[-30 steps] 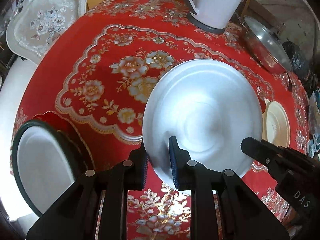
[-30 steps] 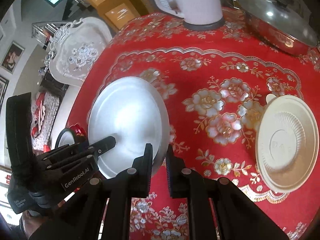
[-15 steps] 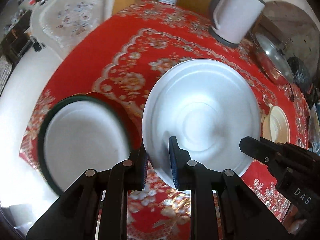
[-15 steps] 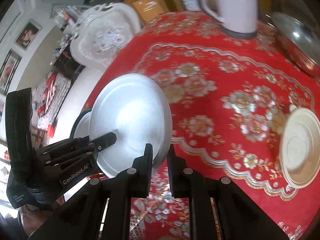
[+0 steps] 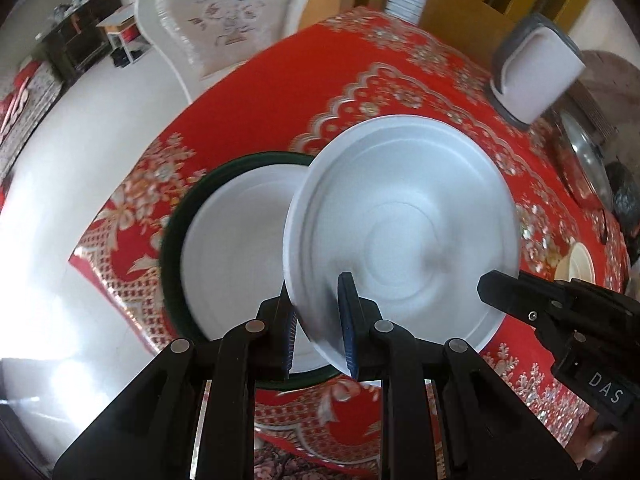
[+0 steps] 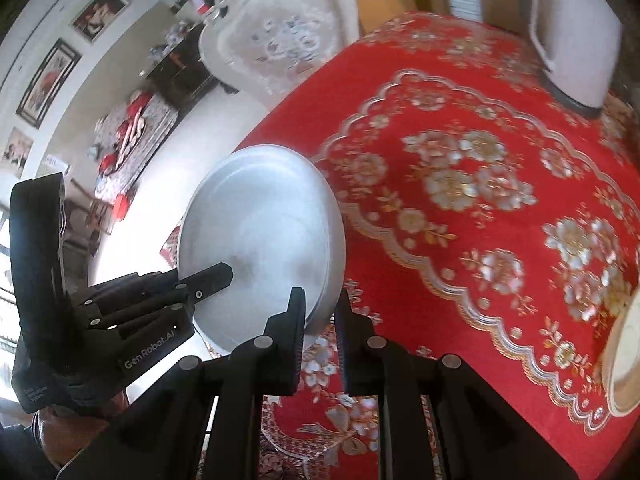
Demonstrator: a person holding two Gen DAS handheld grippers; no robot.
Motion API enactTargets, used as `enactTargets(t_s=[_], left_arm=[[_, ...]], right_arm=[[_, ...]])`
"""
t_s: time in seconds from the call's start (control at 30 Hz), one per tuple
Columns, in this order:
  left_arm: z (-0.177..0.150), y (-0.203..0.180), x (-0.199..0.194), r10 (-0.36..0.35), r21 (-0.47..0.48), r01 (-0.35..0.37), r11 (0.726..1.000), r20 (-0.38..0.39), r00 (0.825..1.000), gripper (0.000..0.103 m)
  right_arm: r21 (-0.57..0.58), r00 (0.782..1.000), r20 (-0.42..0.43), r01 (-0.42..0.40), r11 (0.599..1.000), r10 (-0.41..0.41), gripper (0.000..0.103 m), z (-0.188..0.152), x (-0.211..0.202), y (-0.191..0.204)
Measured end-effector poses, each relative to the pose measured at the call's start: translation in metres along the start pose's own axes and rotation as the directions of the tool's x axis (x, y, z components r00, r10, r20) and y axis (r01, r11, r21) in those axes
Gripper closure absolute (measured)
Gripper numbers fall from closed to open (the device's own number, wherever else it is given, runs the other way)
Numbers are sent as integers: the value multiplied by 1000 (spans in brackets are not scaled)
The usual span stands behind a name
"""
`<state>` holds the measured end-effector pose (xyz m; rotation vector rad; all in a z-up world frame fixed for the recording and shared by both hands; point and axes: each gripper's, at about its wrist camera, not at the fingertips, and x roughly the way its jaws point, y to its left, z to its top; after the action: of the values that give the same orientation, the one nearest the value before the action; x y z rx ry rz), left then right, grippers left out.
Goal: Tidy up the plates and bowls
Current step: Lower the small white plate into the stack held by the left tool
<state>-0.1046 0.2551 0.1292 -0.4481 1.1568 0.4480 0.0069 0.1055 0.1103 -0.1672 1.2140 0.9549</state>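
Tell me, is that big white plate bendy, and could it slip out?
Probably stiff: the white plate keeps its round shape though both tongs, left and right, pinch only its rim. Its glossy surface looks slippery, so it might slide. It may be light, since thin edge grips carry it.

- A red tablecloth (image 6: 460, 128) with gold and white flowers covers the table
- A white electric kettle (image 6: 576, 40) with a grey base stands at the far side
- A steel pan with a glass lid (image 5: 584, 160) sits near the kettle
- A white carved chair (image 5: 228, 20) stands at the table's far edge
- Framed pictures (image 6: 48, 76) hang on the wall
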Motion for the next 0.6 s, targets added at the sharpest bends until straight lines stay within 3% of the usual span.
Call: enactTargets(t_s=[0.6], left_arm=[[-17, 68, 17, 28, -148, -37, 988, -65, 998, 83]], right_arm=[[-92, 993, -116, -37, 995, 26, 88, 13, 55, 50]])
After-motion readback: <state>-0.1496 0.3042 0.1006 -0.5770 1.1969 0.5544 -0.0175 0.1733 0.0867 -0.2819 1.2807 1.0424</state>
